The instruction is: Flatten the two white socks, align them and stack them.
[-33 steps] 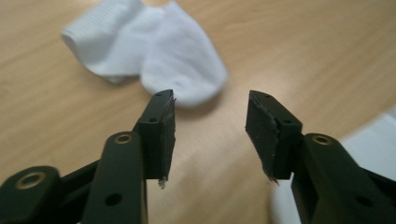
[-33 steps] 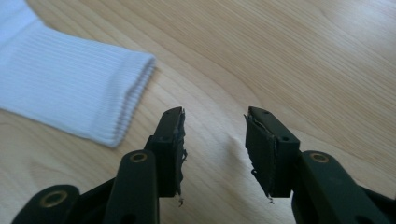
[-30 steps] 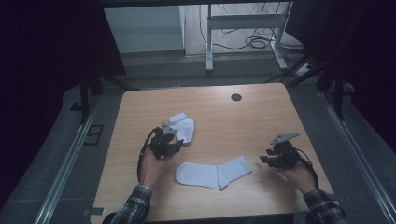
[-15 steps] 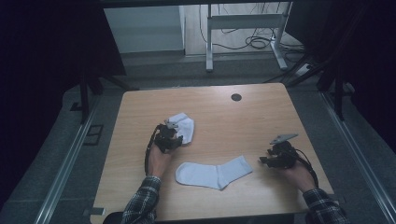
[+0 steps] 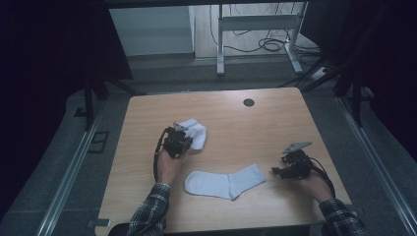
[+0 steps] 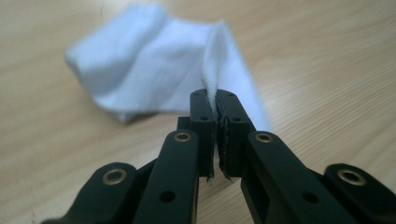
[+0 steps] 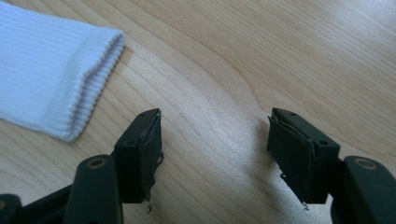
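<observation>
A crumpled white sock (image 5: 196, 133) (image 6: 154, 70) lies on the wooden table (image 5: 275, 128) left of centre. My left gripper (image 5: 184, 138) (image 6: 216, 107) has just been closing and is now shut on a raised fold at the sock's near edge. A second white sock (image 5: 225, 181) lies flat near the front edge, with its ribbed cuff (image 7: 88, 79) toward the right. My right gripper (image 5: 275, 172) (image 7: 215, 140) sits just right of that cuff. Its jaws have just been opening and stand apart over bare wood, with nothing between them.
A round black grommet (image 5: 249, 102) sits near the table's far edge. Beyond the table stand a metal desk frame (image 5: 221, 44) and loose cables (image 5: 268, 45) on the floor. Metal rails (image 5: 69, 177) run along both sides of the table.
The left gripper has edged toward the crumpled sock and its jaws have closed on the fabric. The right gripper's jaws have spread wider, and that hand has stayed in place.
</observation>
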A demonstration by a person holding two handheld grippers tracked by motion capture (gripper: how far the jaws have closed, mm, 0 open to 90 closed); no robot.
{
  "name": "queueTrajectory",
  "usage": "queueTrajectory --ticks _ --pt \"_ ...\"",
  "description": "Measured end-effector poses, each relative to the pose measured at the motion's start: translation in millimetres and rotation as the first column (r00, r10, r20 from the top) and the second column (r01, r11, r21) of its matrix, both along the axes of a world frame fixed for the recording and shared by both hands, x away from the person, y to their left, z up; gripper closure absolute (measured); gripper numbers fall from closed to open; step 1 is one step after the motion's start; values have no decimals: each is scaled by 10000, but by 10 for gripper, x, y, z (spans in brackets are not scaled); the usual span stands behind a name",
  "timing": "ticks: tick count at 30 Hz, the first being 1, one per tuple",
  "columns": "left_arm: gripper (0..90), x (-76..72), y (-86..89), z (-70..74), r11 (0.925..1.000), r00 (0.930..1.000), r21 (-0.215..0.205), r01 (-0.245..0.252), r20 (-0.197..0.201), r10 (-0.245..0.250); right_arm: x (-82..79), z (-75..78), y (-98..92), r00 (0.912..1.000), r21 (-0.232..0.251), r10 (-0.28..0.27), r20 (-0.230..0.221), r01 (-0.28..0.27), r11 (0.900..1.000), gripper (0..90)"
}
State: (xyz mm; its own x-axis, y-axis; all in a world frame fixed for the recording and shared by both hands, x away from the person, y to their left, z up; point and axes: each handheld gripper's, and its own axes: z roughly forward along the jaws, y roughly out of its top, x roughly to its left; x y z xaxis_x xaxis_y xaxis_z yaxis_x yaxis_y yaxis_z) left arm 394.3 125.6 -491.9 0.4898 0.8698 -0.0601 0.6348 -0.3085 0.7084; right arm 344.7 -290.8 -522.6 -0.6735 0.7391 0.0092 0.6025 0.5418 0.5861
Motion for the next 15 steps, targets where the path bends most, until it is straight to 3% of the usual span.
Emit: queueTrajectory --ticks 9,15 --pt "862 -63 -183 619 9966 9931 -442 701 976 -655 -2 -6 8 10000 -27 89 41 -89 10000 326" --pt "862 -158 -355 1080 9889 9765 -653 1335 1791 -1200 -3 -8 10 9999 -22 105 49 -105 9999 323"
